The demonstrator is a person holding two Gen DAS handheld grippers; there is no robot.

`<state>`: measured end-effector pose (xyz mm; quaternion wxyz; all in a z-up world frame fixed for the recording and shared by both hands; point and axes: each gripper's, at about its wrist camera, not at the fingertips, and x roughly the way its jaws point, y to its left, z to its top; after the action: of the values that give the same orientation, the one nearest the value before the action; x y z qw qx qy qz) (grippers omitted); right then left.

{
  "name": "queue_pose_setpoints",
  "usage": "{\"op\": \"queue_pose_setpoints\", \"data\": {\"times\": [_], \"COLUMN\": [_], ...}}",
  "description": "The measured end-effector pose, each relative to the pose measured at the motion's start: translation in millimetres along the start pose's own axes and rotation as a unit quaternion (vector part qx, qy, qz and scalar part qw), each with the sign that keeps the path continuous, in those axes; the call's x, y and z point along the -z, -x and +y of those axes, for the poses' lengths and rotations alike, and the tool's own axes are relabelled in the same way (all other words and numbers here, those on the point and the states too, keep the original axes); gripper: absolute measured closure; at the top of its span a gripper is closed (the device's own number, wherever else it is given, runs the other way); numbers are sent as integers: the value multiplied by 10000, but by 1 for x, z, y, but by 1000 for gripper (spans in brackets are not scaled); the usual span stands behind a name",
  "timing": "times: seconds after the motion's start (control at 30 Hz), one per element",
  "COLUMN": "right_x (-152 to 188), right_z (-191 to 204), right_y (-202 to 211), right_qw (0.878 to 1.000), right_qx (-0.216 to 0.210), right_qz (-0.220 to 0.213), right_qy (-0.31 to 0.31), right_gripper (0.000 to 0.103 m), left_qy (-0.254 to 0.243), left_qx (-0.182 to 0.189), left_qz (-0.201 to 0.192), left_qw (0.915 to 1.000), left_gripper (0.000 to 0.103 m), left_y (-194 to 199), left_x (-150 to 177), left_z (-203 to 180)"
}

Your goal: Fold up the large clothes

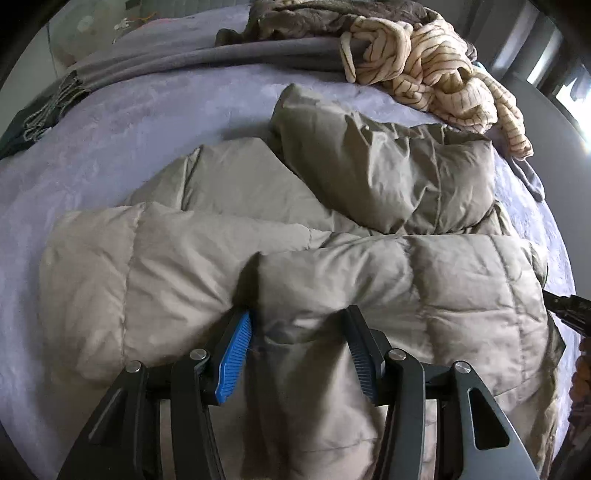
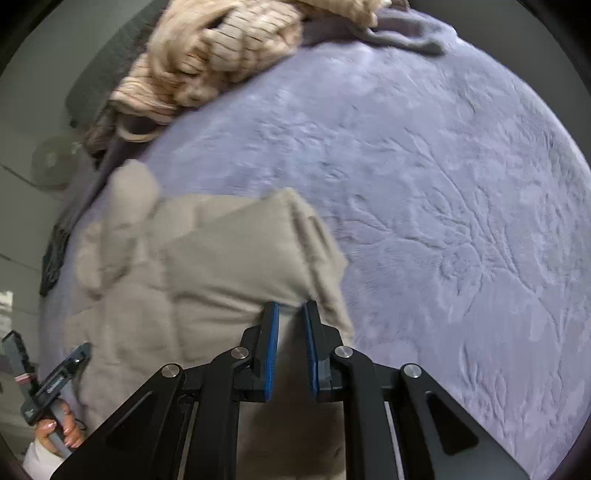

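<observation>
A beige quilted puffer jacket (image 1: 332, 229) lies partly folded on a lavender plush bedspread (image 1: 129, 122). My left gripper (image 1: 299, 314) holds a thick fold of the jacket's near edge between its blue pads (image 1: 236, 350). My right gripper (image 2: 290, 306) is shut on the jacket's edge (image 2: 221, 266), with fabric pinched between its narrow-set pads. The left gripper and the hand holding it (image 2: 55, 398) show at the lower left of the right wrist view. The jacket's sleeve (image 1: 362, 147) lies folded across its top.
A cream striped fuzzy garment (image 1: 443, 74) is heaped at the back right of the bed, also in the right wrist view (image 2: 214, 55). A grey blanket roll (image 1: 221, 55) and a brown blanket (image 1: 314, 14) lie along the back. Open bedspread (image 2: 443, 184) spreads right of the jacket.
</observation>
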<state>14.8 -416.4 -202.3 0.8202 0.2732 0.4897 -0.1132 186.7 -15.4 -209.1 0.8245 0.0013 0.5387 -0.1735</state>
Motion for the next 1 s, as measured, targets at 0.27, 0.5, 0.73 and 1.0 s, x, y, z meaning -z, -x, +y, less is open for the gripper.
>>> {"op": "queue_pose_setpoints", "data": {"times": [0.27, 0.5, 0.73, 1.0], "right_x": [9, 49, 79, 65], "right_z": [-5, 10, -2, -4], "right_y": [-5, 54, 36, 44], "right_qw": [9991, 9899, 9894, 9920], "right_qx": [344, 1011, 1137, 1109], "right_qz": [-108, -552, -279, -153], "right_qy": [229, 827, 855, 576], "right_gripper": [91, 87, 87, 83], "left_qy": [-332, -292, -439, -313], "left_qx": [-279, -274, -494, -646], "left_qz": [-77, -286, -18, 105], "left_qw": [9990, 9988, 9978, 9974], "left_gripper": [49, 49, 46, 46], "left_y": [-8, 39, 26, 40], "left_x": [5, 18, 52, 49], "left_z": [-11, -4, 0, 0]}}
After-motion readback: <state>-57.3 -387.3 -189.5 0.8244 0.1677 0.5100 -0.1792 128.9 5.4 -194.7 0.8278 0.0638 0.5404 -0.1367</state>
